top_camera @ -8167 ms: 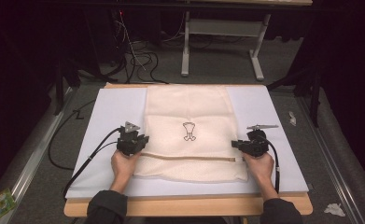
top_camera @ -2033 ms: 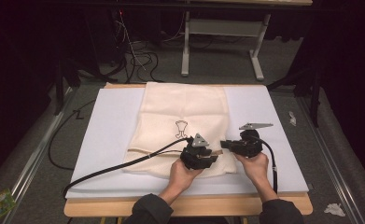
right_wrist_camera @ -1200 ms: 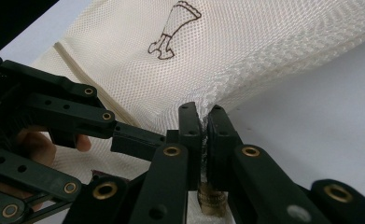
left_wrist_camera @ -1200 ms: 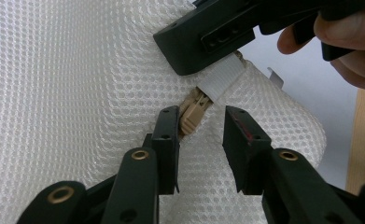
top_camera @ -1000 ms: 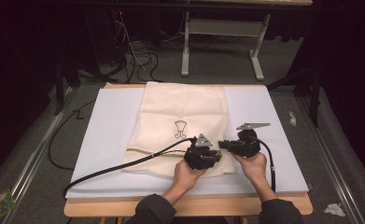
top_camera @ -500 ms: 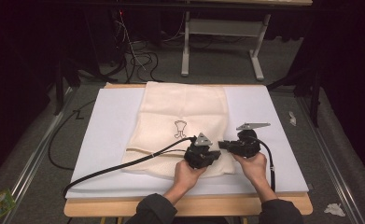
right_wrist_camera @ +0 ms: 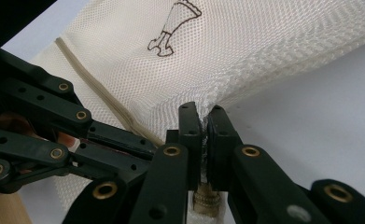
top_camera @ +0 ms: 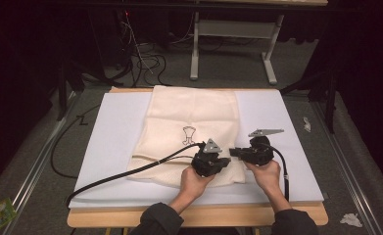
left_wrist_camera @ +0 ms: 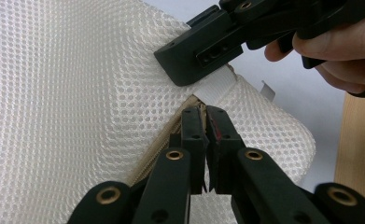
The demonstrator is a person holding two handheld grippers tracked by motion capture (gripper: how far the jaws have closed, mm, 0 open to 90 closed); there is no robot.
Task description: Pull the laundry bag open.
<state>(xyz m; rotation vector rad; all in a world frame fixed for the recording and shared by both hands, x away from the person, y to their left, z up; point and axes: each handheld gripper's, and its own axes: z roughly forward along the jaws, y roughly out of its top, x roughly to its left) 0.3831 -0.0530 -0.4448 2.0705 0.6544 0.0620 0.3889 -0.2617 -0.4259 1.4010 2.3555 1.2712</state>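
Observation:
A cream mesh bag (top_camera: pixel 194 115) with a small dark emblem (top_camera: pixel 188 133) lies on the white mat (top_camera: pixel 108 142). Its beige zipper (right_wrist_camera: pixel 101 100) runs along the near edge. My left gripper (top_camera: pixel 222 160) sits at the bag's near right corner. In the left gripper view its jaws (left_wrist_camera: pixel 205 112) are shut on the end of the zipper (left_wrist_camera: pixel 164 147). My right gripper (top_camera: pixel 234 152) faces it from the right, shut on the bag's edge (right_wrist_camera: pixel 202 112) where a white tab (left_wrist_camera: pixel 220 84) is sewn. The two grippers almost touch tip to tip.
The mat covers a wooden table whose front edge (top_camera: pixel 203 216) shows below the hands. The left gripper's black cable (top_camera: pixel 130 172) trails left across the bag and mat. A metal frame (top_camera: pixel 228 29) and loose cables (top_camera: pixel 145 58) are on the floor beyond.
Since the earliest frame the left gripper has crossed from the bag's left edge to beside the right gripper, and the bag has skewed. Over the last second nothing visibly moved.

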